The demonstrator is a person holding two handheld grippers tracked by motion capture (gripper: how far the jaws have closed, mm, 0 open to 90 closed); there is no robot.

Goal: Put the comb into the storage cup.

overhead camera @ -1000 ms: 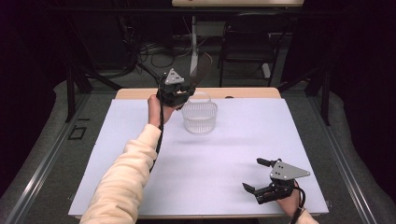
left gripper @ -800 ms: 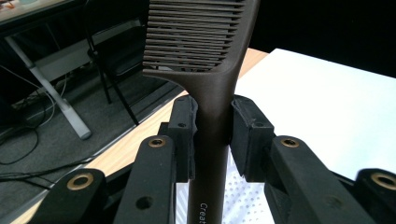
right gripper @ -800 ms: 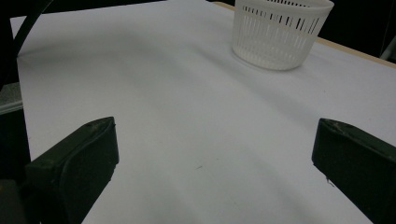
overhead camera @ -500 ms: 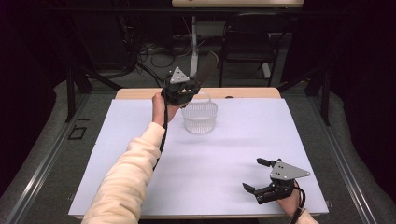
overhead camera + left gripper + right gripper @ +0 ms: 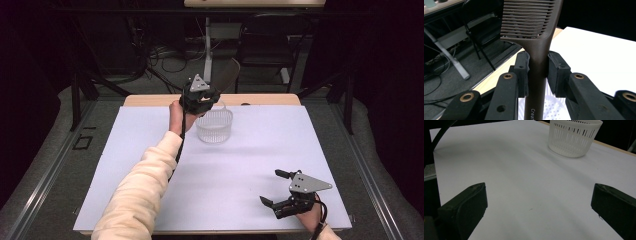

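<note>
Across the middle of the room, a wide table covered by a flat white sheet, pale wooden edge showing along the far side. On that sheet, toward the far edge and a little left of centre, a small round white plastic basket with slotted walls, standing upright; seen from the right gripper view at upper right, well apart from the near jaws. Reaching in from the bottom left, a forearm in a cream sleeve, stretched toward the far side. At the end of it, the left gripper, black with a grey three-cornered plate on top, held up above the basket's left far rim. Pinched between its pads, a dark brown plastic comb: handle squeezed from both sides, fine teeth up top pointing left in the left gripper view, white basket mesh visible below the handle. Hard to pick out the comb itself in the high view. Down at the near right corner of the sheet, the right gripper, black with the same grey plate, held low above the white sheet. Jaws spread wide there, nothing between them but bare white sheet, well apart from the basket and from the left gripper.
</note>
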